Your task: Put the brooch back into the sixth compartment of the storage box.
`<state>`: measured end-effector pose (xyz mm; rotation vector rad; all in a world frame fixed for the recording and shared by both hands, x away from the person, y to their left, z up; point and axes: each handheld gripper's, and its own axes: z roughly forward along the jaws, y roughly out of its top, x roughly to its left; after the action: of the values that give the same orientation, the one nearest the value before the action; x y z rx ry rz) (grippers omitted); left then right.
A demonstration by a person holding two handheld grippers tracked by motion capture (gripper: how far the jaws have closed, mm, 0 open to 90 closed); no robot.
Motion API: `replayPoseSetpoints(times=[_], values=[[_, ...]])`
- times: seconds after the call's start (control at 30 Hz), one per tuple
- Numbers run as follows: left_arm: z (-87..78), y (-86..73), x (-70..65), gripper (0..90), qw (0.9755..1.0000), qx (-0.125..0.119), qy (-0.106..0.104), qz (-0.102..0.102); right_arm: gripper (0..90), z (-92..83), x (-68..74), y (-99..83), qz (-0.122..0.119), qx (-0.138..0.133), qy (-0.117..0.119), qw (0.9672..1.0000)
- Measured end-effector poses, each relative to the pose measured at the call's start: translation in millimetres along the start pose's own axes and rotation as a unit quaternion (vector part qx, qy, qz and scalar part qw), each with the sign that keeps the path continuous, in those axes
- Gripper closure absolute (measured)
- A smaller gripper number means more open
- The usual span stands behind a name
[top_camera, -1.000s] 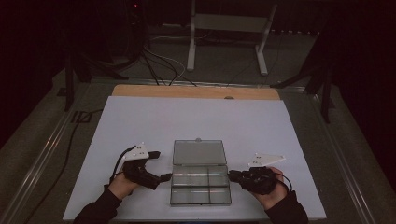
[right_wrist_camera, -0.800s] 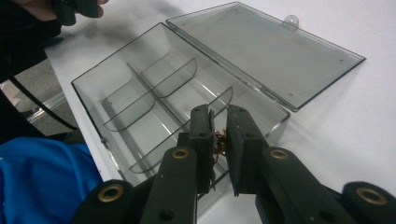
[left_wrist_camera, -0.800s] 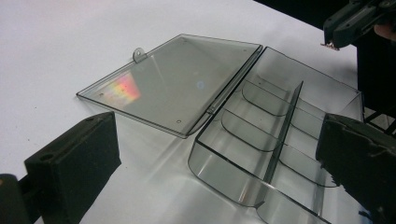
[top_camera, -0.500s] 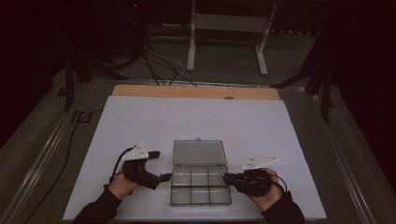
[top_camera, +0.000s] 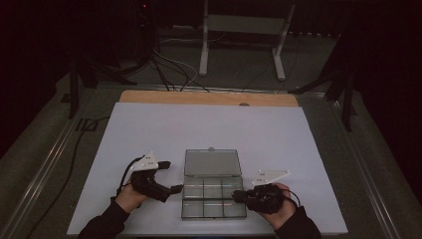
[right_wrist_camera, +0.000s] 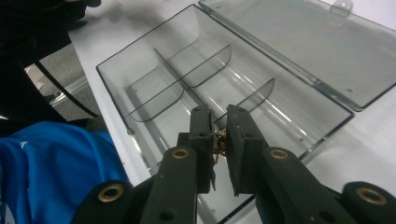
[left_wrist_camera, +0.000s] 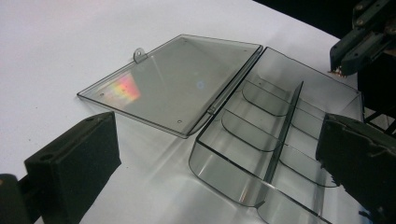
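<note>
Near the tabletop's front edge, right gripper (right_wrist_camera: 218, 122) pinches what seems a small coppery piece (right_wrist_camera: 219, 140) over the open clear box (top_camera: 214, 195); left gripper (left_wrist_camera: 219, 154) jaws apart.

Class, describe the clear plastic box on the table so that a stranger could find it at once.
On the white table, look near the front edge, between the left gripper and right gripper. The box lies open, lid flat behind it; it alone is see-through and split into compartments.

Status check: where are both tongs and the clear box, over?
Left tongs open at the box's left wall. Right tongs nearly shut on a small coppery bit, over the divided tray. Lid lies open flat. Nothing in the way.
</note>
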<state>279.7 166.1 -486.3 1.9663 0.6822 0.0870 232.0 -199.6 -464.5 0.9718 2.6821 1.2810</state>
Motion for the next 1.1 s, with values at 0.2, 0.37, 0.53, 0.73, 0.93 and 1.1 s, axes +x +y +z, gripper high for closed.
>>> replayPoseSetpoints(times=[0.2,0.37,0.53,0.73,0.93,1.1], values=[[0.1,-0.1,0.1,1.4,1.0,0.001,0.0,0.0,81.2,4.0,3.2,-1.7,-0.003,0.005,0.009,0.9999],[0.1,-0.1,0.0,1.4,1.0,0.0,0.0,0.0,81.2,6.5,3.6,-3.0,-0.003,0.007,0.015,0.9999],[0.0,-0.1,-0.1,1.4,1.0,0.0,0.0,0.0,81.1,8.2,3.4,-4.4,-0.003,0.005,0.02,0.9998],[0.2,-0.2,0.0,1.4,1.0,0.002,0.0,0.001,81.0,11.3,3.0,-7.4,-0.001,0.007,0.027,0.9996],[0.0,-0.4,0.0,1.4,1.0,0.001,0.0,0.001,80.9,12.2,2.0,-9.5,0.002,0.006,0.033,0.9994],[0.0,-0.4,-0.1,1.4,1.0,0.002,0.0,0.002,80.7,12.1,0.0,-11.7,0.008,0.0,0.037,0.9993]])
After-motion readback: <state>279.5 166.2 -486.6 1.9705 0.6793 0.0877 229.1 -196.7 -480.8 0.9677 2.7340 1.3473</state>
